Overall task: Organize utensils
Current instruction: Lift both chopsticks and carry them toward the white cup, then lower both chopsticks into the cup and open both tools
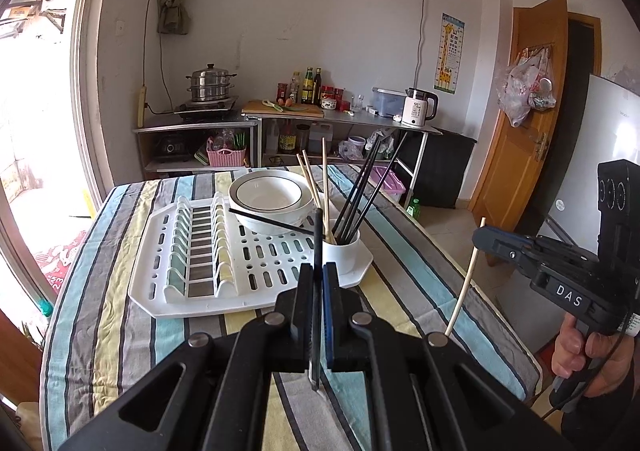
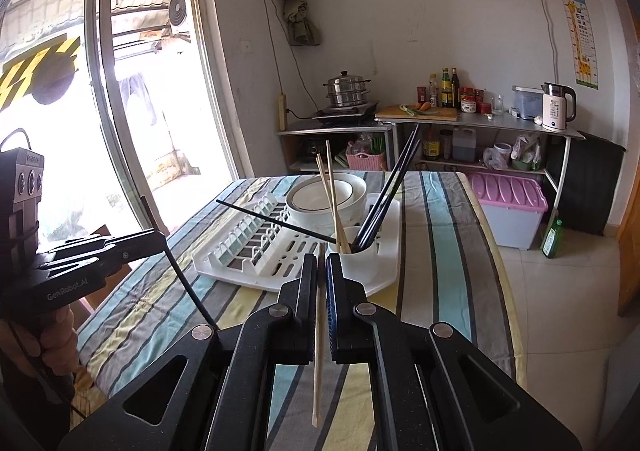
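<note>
Above the striped table, left tool (image 1: 319, 275) pinches a black chopstick (image 1: 317, 243); right tool (image 2: 320, 271) a wooden chopstick (image 2: 319, 331).

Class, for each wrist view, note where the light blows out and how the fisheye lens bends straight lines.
Left wrist view: the window at the left edge burns to white and its frame bows outward; the fridge shows glare. Right wrist view: the sliding door is overexposed, its frame curving strongly; dark vignette fills the corners.

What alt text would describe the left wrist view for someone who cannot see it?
The left gripper is shut on a black chopstick, above a striped tablecloth. Ahead, a white cup of chopsticks and stacked bowls sit on a white drying rack; the right gripper holds a wooden chopstick.
</note>
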Demonstrator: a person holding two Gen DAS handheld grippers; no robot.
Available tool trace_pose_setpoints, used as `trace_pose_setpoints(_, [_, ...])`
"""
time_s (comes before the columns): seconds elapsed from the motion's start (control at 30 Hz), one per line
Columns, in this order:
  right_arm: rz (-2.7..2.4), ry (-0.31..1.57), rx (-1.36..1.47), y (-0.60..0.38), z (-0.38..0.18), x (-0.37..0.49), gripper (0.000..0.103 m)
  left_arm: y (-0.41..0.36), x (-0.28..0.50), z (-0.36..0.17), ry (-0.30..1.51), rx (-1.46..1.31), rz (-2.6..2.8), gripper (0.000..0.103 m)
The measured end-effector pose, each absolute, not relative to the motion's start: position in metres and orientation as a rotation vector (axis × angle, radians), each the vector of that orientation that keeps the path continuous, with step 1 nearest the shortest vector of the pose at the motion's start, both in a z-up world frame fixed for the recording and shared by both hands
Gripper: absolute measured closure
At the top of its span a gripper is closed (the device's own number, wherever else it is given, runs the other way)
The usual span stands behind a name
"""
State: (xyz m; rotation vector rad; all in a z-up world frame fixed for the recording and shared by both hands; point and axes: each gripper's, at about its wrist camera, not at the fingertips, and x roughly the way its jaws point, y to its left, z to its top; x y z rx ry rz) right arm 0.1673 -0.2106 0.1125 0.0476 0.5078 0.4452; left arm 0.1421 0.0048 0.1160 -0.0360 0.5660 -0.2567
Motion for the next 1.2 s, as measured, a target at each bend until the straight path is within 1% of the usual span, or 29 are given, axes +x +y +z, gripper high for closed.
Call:
trace_pose_setpoints(0.37, [0.448,0.432,0.049,-0.206,0.138,0.206,0.099,-0.023,0.200,0.137,0.583,-0.007,-0.299,0.098])
trace_pose_setpoints(0.83, [0.434,0.346,0.066,-0.203,0.160,0.264,0.099,-0.039,0.254,0.183,0.525,-0.023,-0.335,0.098])
trace_pose_setpoints(1.2, [0.436,0.317,0.063,-0.193,0.155,0.294,0.099,-0.047,0.281,0.181,0.523,-0.014,-0.359,0.098])
